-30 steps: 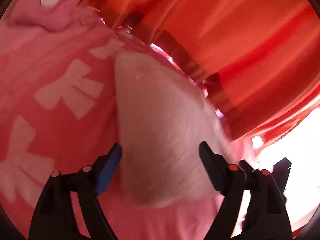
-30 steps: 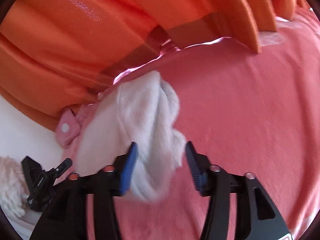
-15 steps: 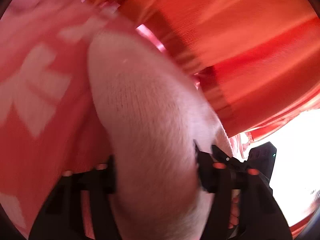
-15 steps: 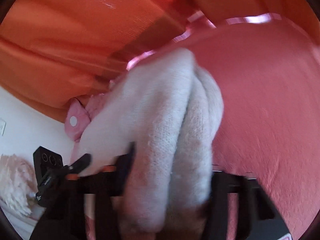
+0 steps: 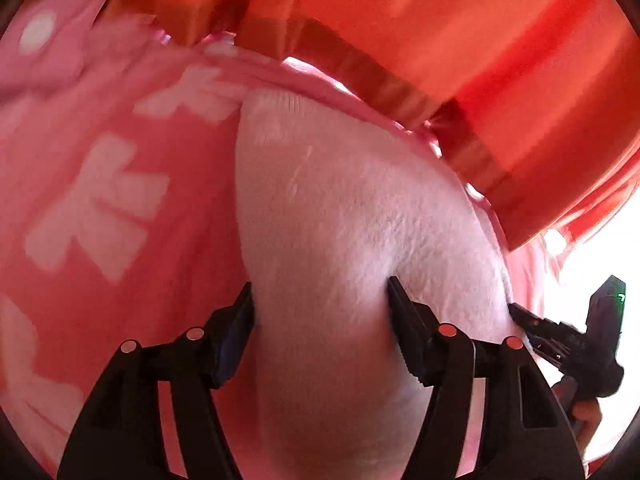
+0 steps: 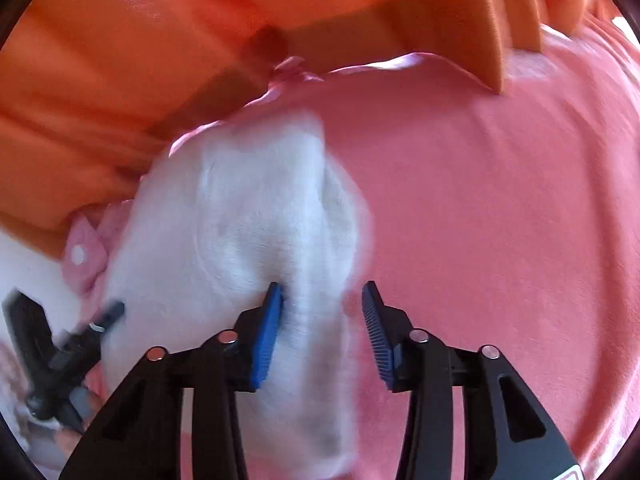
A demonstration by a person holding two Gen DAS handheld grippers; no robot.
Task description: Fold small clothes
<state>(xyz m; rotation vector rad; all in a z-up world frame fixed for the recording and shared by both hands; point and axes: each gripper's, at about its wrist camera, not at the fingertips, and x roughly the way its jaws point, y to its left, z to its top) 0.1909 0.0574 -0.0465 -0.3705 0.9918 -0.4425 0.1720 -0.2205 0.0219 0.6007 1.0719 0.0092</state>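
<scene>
A white fluffy garment (image 5: 340, 208) lies bunched on a pink blanket with white bows (image 5: 92, 200). My left gripper (image 5: 320, 292) straddles its near end. Both pads touch the cloth, the right pad denting it, while the jaws are opening. In the right wrist view the same white garment (image 6: 240, 220) lies on the plain pink blanket (image 6: 500, 220). My right gripper (image 6: 322, 286) has its jaws opening around a fold of it. The left blue pad (image 6: 268, 332) touches the cloth; the right pad (image 6: 378, 340) stands just off it.
Orange drapery (image 5: 460, 40) hangs close behind the blanket's far edge, and the same orange drapery (image 6: 160, 40) fills the top of the right wrist view. A pink tab with a white snap (image 6: 82, 256) lies left of the garment. The other gripper's black body (image 5: 580, 340) shows at the right edge.
Both grippers pushed in and closed around the white garment half a second ago. Their jaws now stand wider, and the right one has drawn back a little, its right pad off the cloth.
</scene>
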